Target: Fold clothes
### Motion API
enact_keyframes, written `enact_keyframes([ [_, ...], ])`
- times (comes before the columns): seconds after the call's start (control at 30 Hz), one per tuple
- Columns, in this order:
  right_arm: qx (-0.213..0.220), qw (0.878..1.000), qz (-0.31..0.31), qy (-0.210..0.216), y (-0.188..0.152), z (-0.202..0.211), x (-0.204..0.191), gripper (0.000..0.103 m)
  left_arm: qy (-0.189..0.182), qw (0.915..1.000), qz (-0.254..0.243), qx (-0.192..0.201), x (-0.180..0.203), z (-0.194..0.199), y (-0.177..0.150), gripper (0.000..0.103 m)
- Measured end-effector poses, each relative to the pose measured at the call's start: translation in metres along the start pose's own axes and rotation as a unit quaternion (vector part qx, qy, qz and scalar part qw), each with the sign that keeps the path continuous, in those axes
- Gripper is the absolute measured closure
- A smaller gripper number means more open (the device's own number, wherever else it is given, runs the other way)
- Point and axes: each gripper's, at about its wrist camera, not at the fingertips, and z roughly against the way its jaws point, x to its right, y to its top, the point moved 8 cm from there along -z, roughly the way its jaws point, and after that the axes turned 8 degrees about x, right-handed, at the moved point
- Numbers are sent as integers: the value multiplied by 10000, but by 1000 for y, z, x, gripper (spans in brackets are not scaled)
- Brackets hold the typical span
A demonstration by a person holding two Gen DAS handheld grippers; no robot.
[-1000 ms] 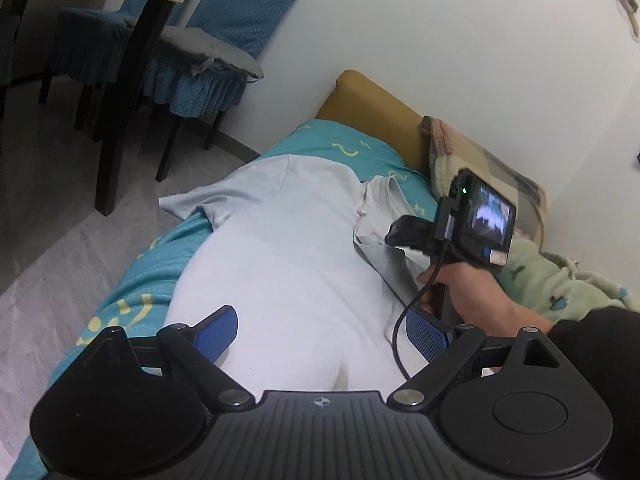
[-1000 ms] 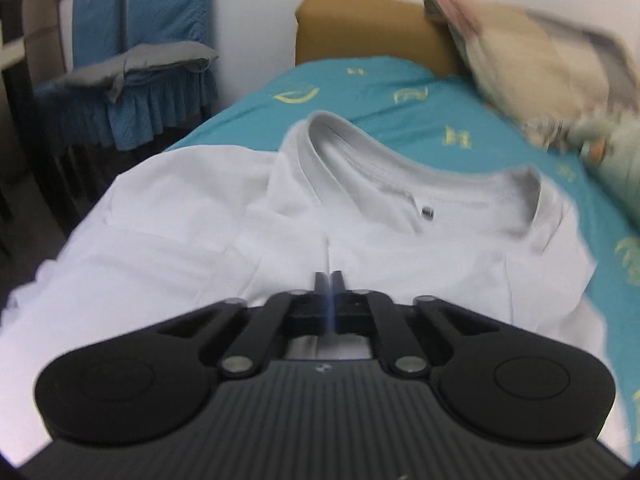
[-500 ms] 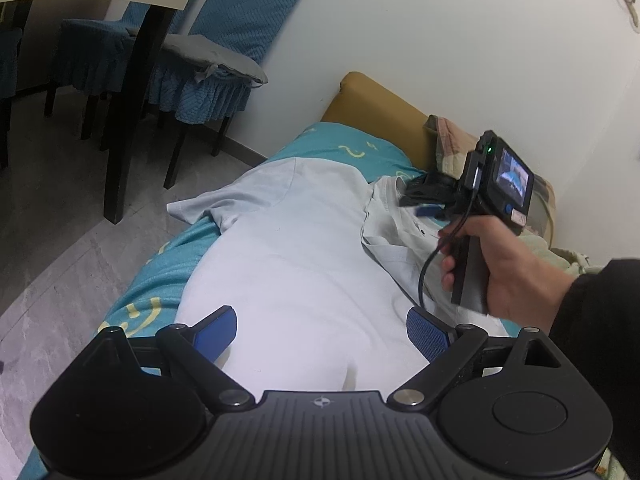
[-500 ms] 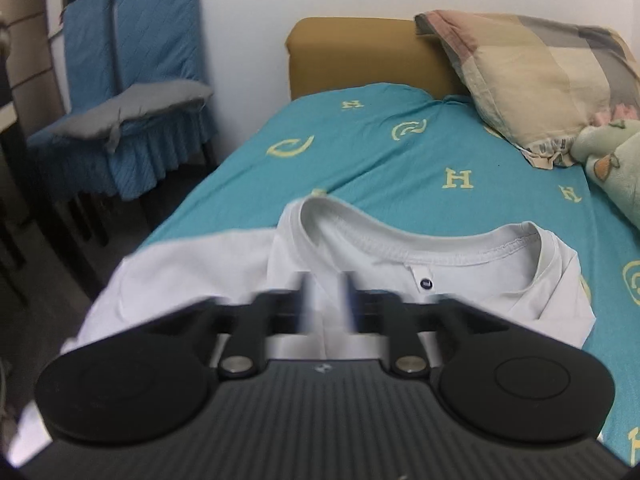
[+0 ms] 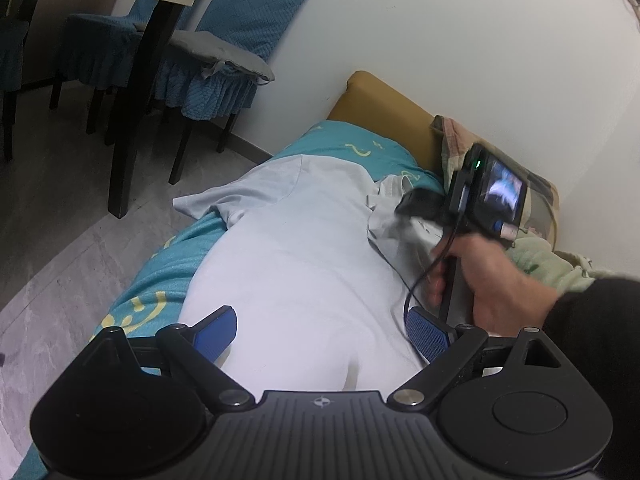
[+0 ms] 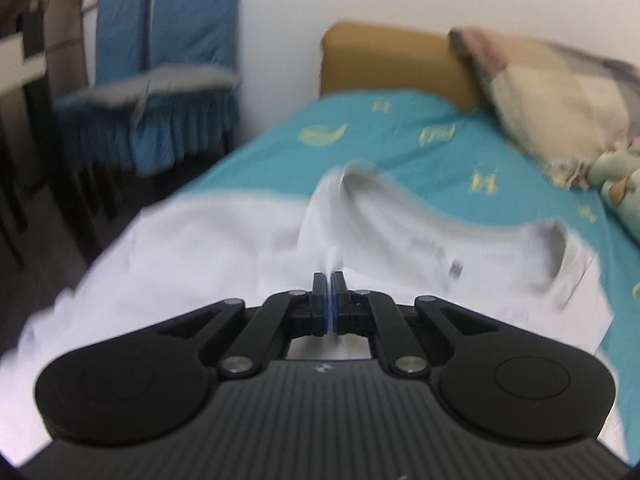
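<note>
A white T-shirt [image 5: 304, 256] lies spread on the teal bed sheet [image 5: 160, 280], its collar toward the headboard. My left gripper [image 5: 320, 330] hangs open over the shirt's lower part, its blue pads wide apart with nothing pinched. In the right wrist view the right gripper [image 6: 329, 280] is shut on a raised ridge of the T-shirt [image 6: 200, 248] just below the collar. From the left wrist view I see the right gripper [image 5: 416, 204] near the collar, held by a hand [image 5: 492, 280]; its fingertips are blurred there.
A patterned pillow [image 6: 552, 92] and a green plush toy [image 6: 616, 184] lie at the right against the mustard headboard [image 6: 384, 60]. Blue-covered chairs [image 5: 216, 60] and a dark table leg [image 5: 132, 120] stand on the floor left of the bed.
The right gripper's jaws stood apart half a second ago and are now shut on shirt fabric by the collar, pulling it up into a ridge. The left gripper has stayed put.
</note>
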Motion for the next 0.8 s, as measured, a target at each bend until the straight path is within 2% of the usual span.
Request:
enact_keyframes([
  [0.13, 228, 9995, -124, -194, 30, -8, 12, 98, 30, 9999, -98, -28, 1, -4, -3, 10],
  [0.3, 77, 9984, -493, -274, 30, -9, 27, 93, 101, 9997, -215, -17, -3, -8, -4, 10],
  [0.37, 72, 9977, -625, -237, 29, -2, 32, 58, 105, 9998, -192, -9, -4, -9, -3, 10],
  [0.4, 93, 9974, -678, -222, 29, 2, 34, 27, 97, 9998, -194, 10, -4, -8, -2, 10],
  [0.43, 265, 9973, -651, -231, 31, 15, 36, 16, 88, 9998, -197, 29, -5, -7, -1, 10],
  [0.47, 420, 9968, -630, -240, 33, 28, 38, 16, 73, 9997, -223, 47, -4, -6, 0, 10],
  [0.6, 555, 9957, -711, -222, 35, 91, 51, 16, 0, 9990, -433, 146, 4, 3, 4, 10],
  [0.8, 836, 9944, -616, -194, 18, 236, 59, 16, -154, 9950, -916, 362, 21, 24, 13, 10],
])
